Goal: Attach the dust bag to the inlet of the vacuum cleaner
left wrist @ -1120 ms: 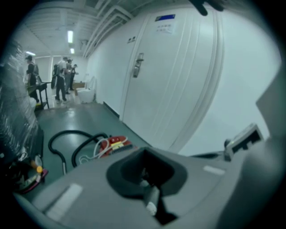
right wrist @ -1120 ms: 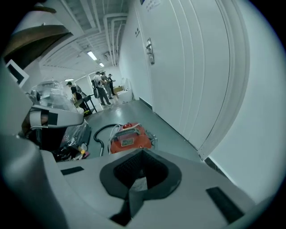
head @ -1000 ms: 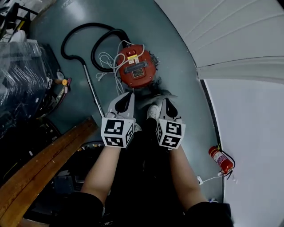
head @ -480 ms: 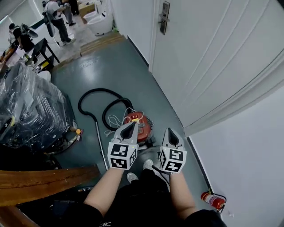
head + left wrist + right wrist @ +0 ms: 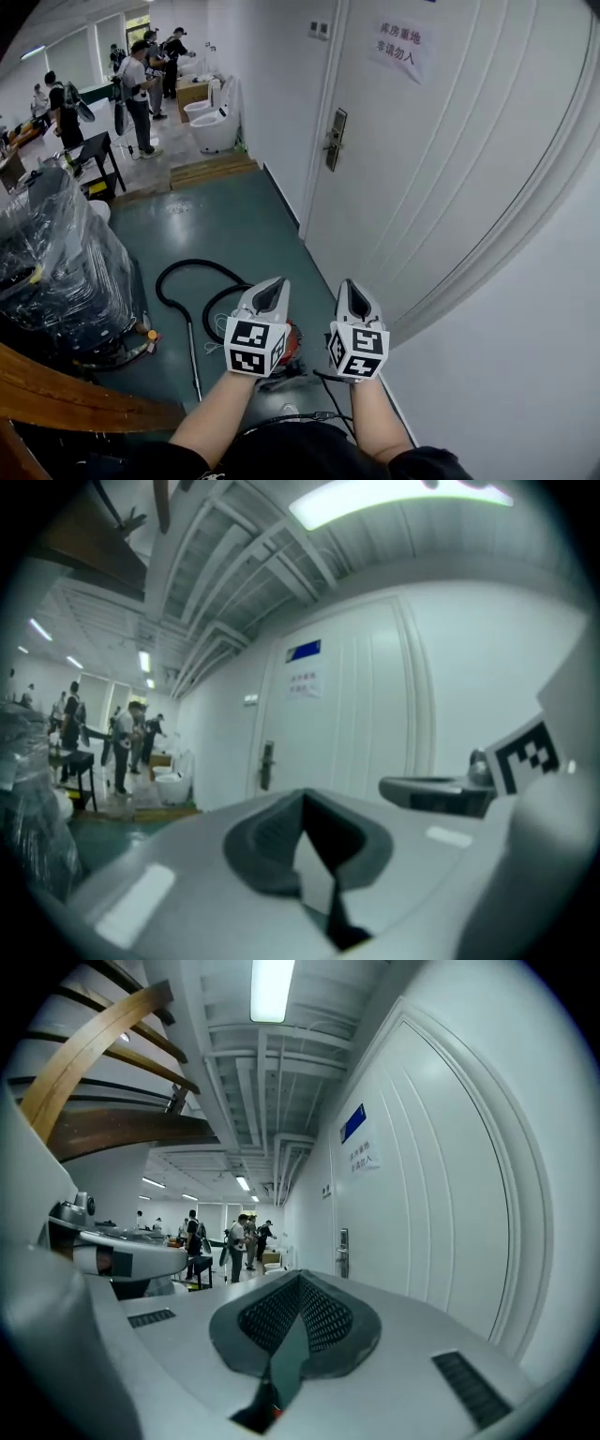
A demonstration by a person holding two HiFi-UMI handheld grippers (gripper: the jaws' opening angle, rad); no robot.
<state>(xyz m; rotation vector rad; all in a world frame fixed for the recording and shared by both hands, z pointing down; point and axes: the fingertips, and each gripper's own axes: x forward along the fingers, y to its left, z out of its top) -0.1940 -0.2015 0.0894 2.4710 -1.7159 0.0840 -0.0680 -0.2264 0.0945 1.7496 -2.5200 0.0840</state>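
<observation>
While both face the white door (image 5: 422,187) | left gripper (image 5: 272,289): jaws together, empty; right gripper (image 5: 349,289): jaws together, empty | red vacuum cleaner (image 5: 293,344): on green floor (image 5: 234,234) below, partly behind left gripper; black hose (image 5: 183,277) beside it

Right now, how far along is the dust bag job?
Done: nothing that shows. No dust bag is visible, and the red vacuum cleaner on the floor is mostly hidden behind the left gripper. In hand: nothing; the left gripper and right gripper are both shut and empty, held up above it. Left: cannot tell whether the bag is fitted.
</observation>
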